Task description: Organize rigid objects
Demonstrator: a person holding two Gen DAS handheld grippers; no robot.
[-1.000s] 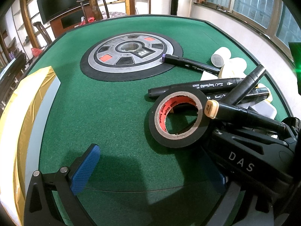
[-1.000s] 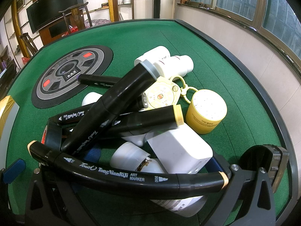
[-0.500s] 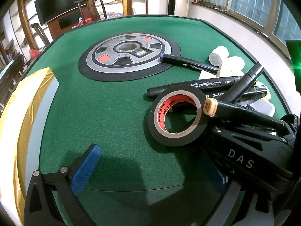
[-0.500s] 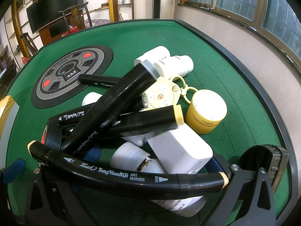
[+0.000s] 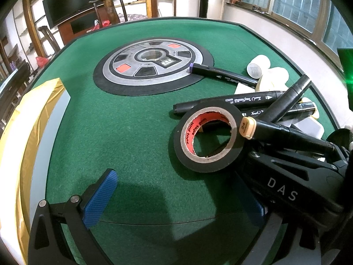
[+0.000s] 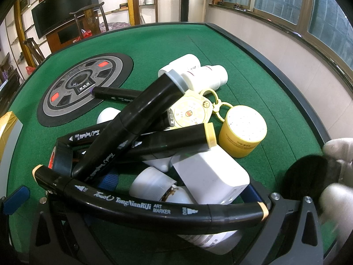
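Left gripper (image 5: 174,201): your jaws stand wide apart over bare green felt near the desk's near edge and hold nothing; one blue pad (image 5: 100,199) shows clearly, the other is half hidden under the right gripper's body.
Right gripper (image 6: 174,183): you cannot tell how far its jaws are open, since the pile covers them; only a strip of blue pad shows on each side, and a marker lies across its frame.
Gloved hand (image 6: 337,176): at your right, white-gloved fingers rest against a round black part.
Nearest marker (image 6: 150,207): black with tan ends, lying crosswise on the right gripper, touching the pile.
Tape roll (image 5: 209,139): one black roll with a red inner label, flat on the felt just left of the pile, a marker's tan cap resting on its rim.
Markers: you can count six black ones, five heaped together.
White charger block (image 6: 209,176): one, in the heap under the markers.
White bottles: at least four; exact count is unclear under the heap.
Yellow jar (image 6: 242,134): one, upright, just right of the heap.
Keychain charm (image 6: 192,112): one round gold piece with clasps.
Far marker (image 5: 222,74): purple-tipped, its end on the round centre panel (image 5: 152,63).
Gold strip (image 5: 19,145): along the desk's left edge.
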